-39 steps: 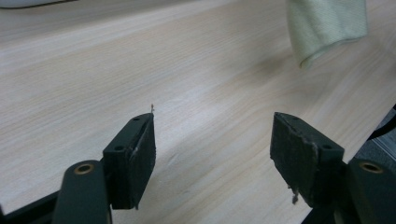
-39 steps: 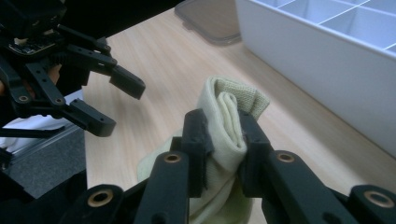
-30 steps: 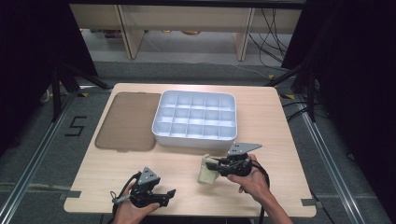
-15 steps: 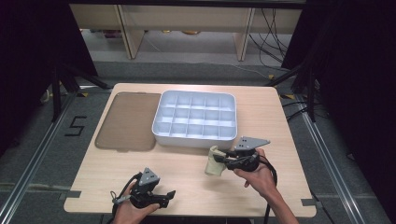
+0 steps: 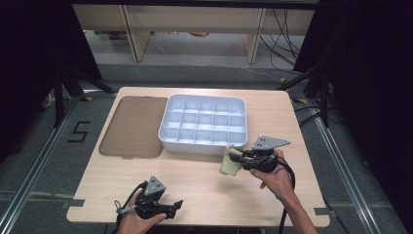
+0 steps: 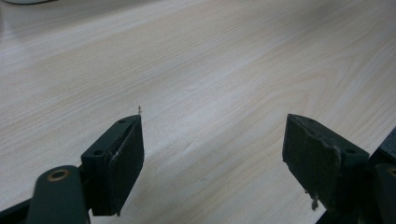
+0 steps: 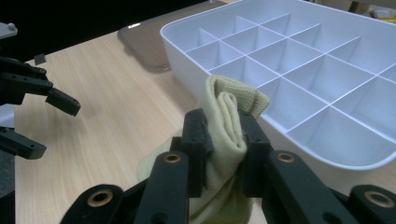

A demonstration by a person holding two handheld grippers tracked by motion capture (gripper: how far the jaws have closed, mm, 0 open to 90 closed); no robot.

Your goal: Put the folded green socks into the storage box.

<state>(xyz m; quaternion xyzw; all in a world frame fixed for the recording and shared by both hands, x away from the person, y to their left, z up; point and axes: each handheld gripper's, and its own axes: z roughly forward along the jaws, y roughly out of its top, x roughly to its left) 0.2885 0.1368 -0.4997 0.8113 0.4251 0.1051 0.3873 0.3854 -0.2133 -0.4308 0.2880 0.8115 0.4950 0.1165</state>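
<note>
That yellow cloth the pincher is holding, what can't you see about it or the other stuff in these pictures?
- Rolled yellow cloth: right gripper view, its lower part is hidden behind the right gripper; whether it is a sock or rag is unclear.
- White compartment tray: right gripper view, its far side is cut off by the frame edge.
- Brown lid: high view, too small and dim to tell its material.

A light wooden table (image 5: 204, 192) fills the middle of the high view. A flat brown lid (image 5: 132, 127) lies on its left-centre part. On the grey floor at the left edge, a white "5" (image 5: 79, 131) is marked. Pale furniture legs (image 5: 131, 29) stand along the top, with black cables (image 5: 285, 34) trailing at upper right.
</note>
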